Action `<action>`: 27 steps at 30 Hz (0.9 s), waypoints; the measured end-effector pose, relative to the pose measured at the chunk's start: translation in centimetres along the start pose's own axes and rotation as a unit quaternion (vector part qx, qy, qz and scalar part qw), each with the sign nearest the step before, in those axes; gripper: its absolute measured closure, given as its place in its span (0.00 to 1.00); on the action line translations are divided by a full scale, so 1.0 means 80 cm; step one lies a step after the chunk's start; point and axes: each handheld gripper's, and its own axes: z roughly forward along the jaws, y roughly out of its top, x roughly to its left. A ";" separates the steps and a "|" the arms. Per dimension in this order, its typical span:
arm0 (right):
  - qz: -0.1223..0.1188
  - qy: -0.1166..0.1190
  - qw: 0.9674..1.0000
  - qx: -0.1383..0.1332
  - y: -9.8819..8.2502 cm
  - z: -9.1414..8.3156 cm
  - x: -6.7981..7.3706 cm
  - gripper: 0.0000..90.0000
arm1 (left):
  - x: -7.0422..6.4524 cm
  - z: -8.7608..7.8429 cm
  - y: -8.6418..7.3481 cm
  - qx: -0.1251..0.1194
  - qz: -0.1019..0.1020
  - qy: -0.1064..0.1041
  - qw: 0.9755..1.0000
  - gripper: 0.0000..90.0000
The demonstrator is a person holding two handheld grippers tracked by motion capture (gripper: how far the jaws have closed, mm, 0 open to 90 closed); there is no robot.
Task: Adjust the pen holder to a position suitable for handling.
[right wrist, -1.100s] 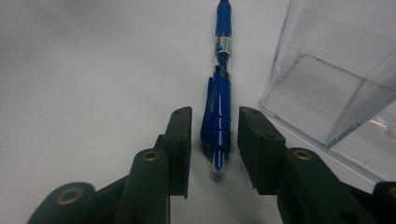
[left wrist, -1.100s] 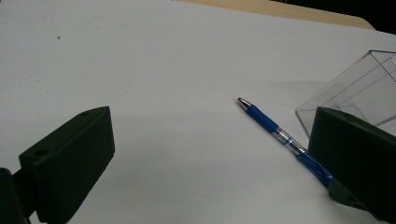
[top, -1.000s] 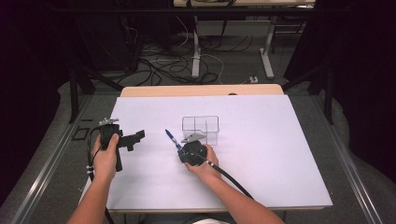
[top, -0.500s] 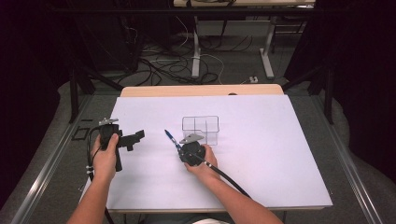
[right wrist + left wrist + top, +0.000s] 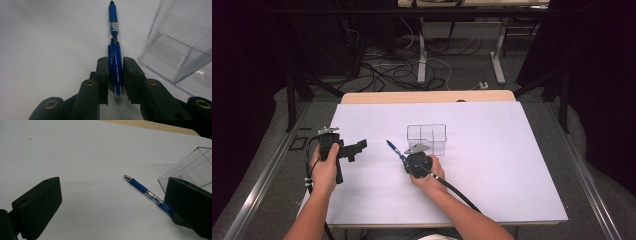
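A white-topped table (image 5: 512, 165) carries a clear plastic box (image 5: 427, 138) with inner dividers, standing a little left of the table's middle and nearer its far edge than its near one. The right gripper (image 5: 404, 159), held in the person's right hand (image 5: 428, 176), sits just in front of the box's near left corner, its jaws pressed against both sides of a blue pen (image 5: 114, 50). In the right gripper view the pen's clip end lies between the jaws and the rest of the barrel runs straight out ahead of them, tip farthest away, with the clear box wall (image 5: 175, 42) just beside it on the right. From above, the pen (image 5: 394, 149) slants out toward the far left, away from the box, low over the table. The left gripper (image 5: 357, 148), in the person's left hand (image 5: 326, 167), is near the table's left edge, well apart from the right one, with its jaws spread wide and nothing between them. In the left gripper view the pen (image 5: 145, 191) and a corner of the box (image 5: 190, 167) show between those parted jaws, farther off across the white surface
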 end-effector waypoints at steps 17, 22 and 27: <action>-0.002 0.003 1.000 -0.021 -0.002 -0.005 0.001 0.84 | 0.003 -0.003 0.007 -0.006 -0.025 0.025 0.999 0.05; 0.001 0.007 1.000 -0.028 -0.004 -0.008 0.005 0.84 | 0.000 -0.001 0.005 -0.016 -0.029 0.015 0.999 0.07; -0.003 0.009 0.999 -0.044 -0.005 -0.008 0.006 0.84 | -0.001 -0.001 0.005 -0.014 -0.030 0.010 0.999 0.08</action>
